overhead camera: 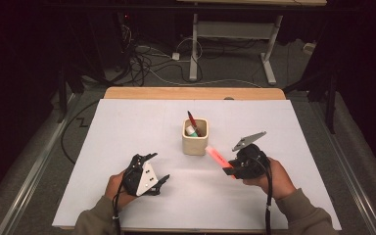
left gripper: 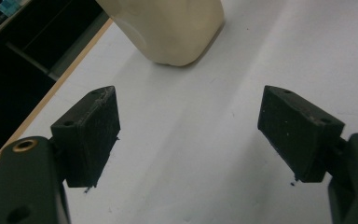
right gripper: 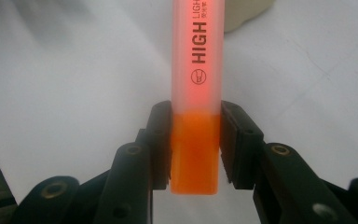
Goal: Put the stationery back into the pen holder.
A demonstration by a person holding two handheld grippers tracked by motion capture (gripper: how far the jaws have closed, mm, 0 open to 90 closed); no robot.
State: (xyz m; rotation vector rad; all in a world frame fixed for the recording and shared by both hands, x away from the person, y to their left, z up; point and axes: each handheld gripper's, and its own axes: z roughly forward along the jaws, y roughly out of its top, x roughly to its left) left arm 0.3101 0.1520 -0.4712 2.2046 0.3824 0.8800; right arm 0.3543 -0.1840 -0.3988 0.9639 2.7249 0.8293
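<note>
Your right gripper (right gripper: pixel 196 149) has its jaws clamped on an orange highlighter (right gripper: pixel 196 93), one pad pressing each flat side of the solid orange end. That end sits between the pads, flush with them, and the paler translucent body runs straight out ahead of the jaws, its black printed lettering facing up. Beyond its far tip, ahead of the jaws, you can make out the base of a cream pen cup (right gripper: pixel 247 11). From the high view, the highlighter (overhead camera: pixel 217 156) points from the right gripper (overhead camera: pixel 231 169) toward the cup (overhead camera: pixel 195 142), its tip near the cup's side, above the white table top (overhead camera: pixel 127 122).

Your left gripper (left gripper: pixel 186 135) has its jaws spread wide with nothing between the pads, just bare white surface. The cup (left gripper: pixel 168 28) stands ahead of them, nearer the left-hand jaw.
</note>
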